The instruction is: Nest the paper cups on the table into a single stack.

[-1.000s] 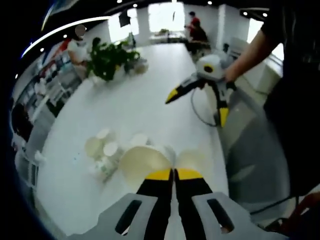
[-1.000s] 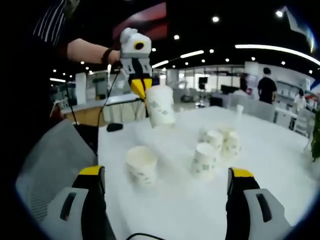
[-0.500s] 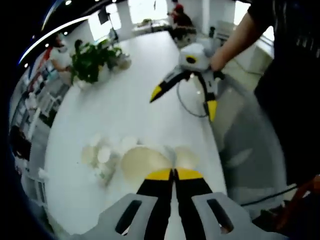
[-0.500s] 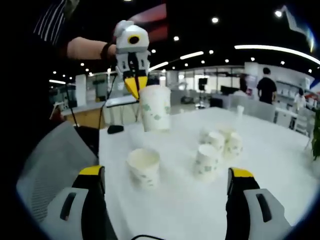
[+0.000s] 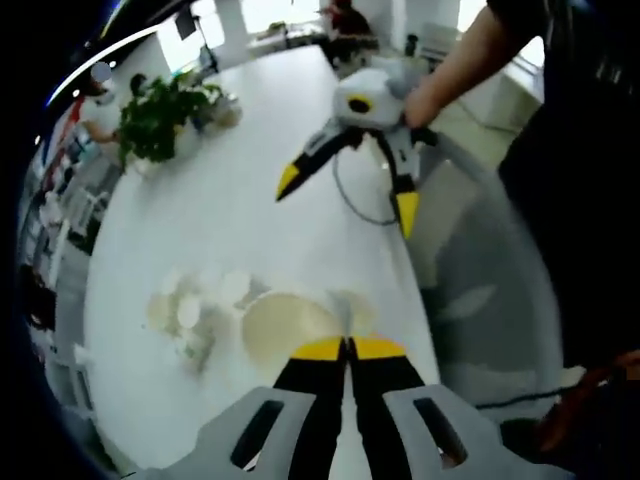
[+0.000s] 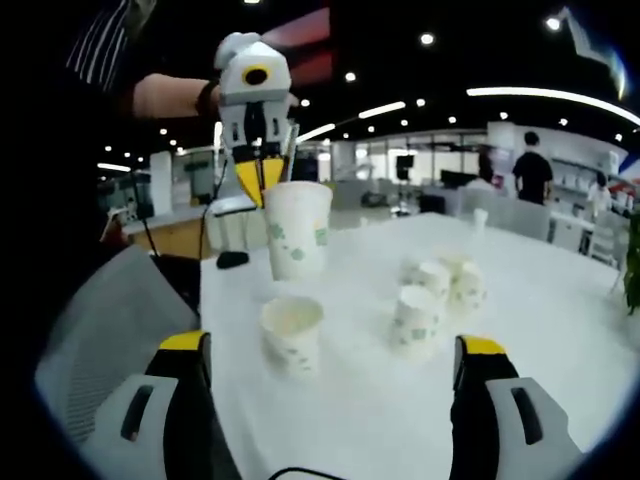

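My left gripper (image 5: 348,347) is shut on the rim of a white paper cup (image 5: 288,328) with green print, and I look down into its mouth. In the right gripper view the left gripper (image 6: 258,182) holds that cup (image 6: 297,228) upright in the air, straight above a single cup (image 6: 292,335) standing on the white table (image 6: 540,330). That standing cup (image 5: 362,308) peeks out beyond the held one. A cluster of several cups (image 6: 435,290) stands further back, also the cluster (image 5: 190,310). My right gripper (image 6: 332,350) is open and holds nothing; the right gripper (image 5: 346,198) hovers over the table edge.
A potted plant (image 5: 155,115) stands at the table's far end. A black cable (image 6: 232,259) lies near the table edge behind the cups. A grey chair (image 6: 100,320) sits beside the table. A person's arm (image 5: 470,60) holds the right gripper. People stand far off.
The left gripper has carried its cup sideways and turned it upright, so it now hangs right over the single standing cup. The right gripper stays open and still.
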A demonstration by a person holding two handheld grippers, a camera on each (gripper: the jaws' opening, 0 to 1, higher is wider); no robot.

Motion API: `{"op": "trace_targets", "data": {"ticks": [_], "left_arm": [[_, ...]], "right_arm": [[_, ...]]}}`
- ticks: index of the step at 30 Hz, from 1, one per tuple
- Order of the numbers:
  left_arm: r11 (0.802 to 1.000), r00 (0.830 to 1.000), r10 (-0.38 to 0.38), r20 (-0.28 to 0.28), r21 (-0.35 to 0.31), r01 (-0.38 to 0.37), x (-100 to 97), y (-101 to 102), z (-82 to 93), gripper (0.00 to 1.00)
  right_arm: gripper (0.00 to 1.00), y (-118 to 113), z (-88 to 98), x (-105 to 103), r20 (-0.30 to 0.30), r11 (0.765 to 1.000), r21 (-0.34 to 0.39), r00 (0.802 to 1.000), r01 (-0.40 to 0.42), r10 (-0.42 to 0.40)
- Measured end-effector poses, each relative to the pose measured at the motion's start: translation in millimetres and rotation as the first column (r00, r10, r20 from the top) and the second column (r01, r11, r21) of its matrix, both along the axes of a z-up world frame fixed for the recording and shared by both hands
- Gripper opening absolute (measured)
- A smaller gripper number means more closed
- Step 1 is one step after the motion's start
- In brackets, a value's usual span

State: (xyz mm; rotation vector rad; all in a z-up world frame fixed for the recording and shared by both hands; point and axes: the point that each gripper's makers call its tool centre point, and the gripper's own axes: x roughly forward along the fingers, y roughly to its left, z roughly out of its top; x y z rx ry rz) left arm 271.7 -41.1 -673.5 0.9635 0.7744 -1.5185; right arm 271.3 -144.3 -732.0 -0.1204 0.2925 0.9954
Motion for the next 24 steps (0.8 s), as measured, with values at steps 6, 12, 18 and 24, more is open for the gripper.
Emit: {"op": "trace_targets", "data": {"ticks": [6, 12, 18, 24], "left_arm": [[0.999, 1.000, 0.008, -0.010, 0.037, -0.008, -8.0, 1, -10.7, 0.00], [0.997, 1.000, 0.007, -0.017, 0.073, -0.005, -13.9, 3, -23.4, 0.00], [0.996, 1.000, 0.012, -0.027, 0.083, -0.010, -16.5, -2, -31.9, 0.00], [0.995, 1.000, 0.002, -0.029, 0.096, 0.001, -15.9, -4, -40.4, 0.00]], "right_arm": [[0.98, 0, -1.1, -7, -0.009, 1.000, 0.007, 1.000, -0.001, 0.001], [0.98, -2, -1.0, -10, -0.009, 1.000, 0.010, 1.000, 0.005, -0.005], [0.97, -2, -2.0, -12, -0.017, 1.000, 0.019, 1.000, 0.008, -0.007], [0.97, -3, -2.0, -12, -0.020, 1.000, 0.023, 1.000, 0.012, -0.012]]}}
